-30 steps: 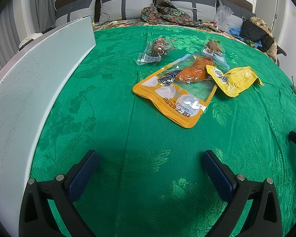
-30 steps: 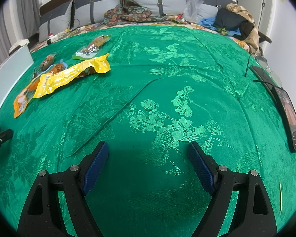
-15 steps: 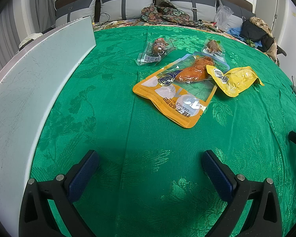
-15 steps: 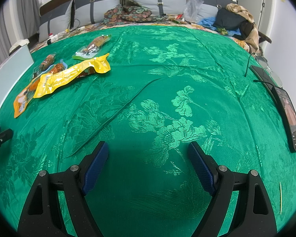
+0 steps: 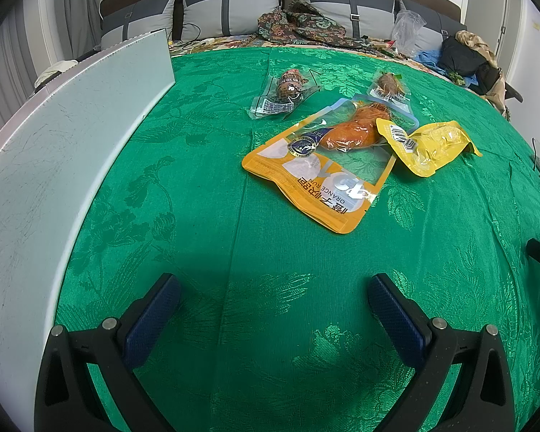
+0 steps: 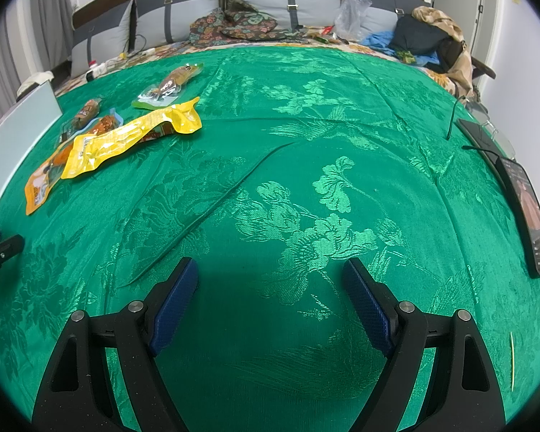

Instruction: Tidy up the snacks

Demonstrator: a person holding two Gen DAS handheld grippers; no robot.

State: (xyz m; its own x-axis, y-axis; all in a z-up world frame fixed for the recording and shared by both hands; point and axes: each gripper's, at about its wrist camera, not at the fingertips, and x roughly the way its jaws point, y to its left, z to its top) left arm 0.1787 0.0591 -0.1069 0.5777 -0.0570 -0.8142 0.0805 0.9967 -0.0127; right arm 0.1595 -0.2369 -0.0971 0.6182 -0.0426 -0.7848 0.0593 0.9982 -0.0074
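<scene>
The left gripper hangs over the green cloth with its blue-padded fingers spread wide and nothing between them. Ahead of it and a little to the right lies the orange pouch, flat on the cloth, well apart from the fingertips. A yellow packet overlaps the pouch's far right corner. Beyond them lie two clear-wrapped snacks: one to the left, another just behind the pouch. A pale board stands along the cloth's left edge.

The right gripper also has its jaws wide apart and empty, above bare cloth. From its view the snacks sit far off to the upper left: the yellow packet lying across the orange pouch, with a clear-wrapped snack beyond. A dark phone lies at the cloth's right edge.
</scene>
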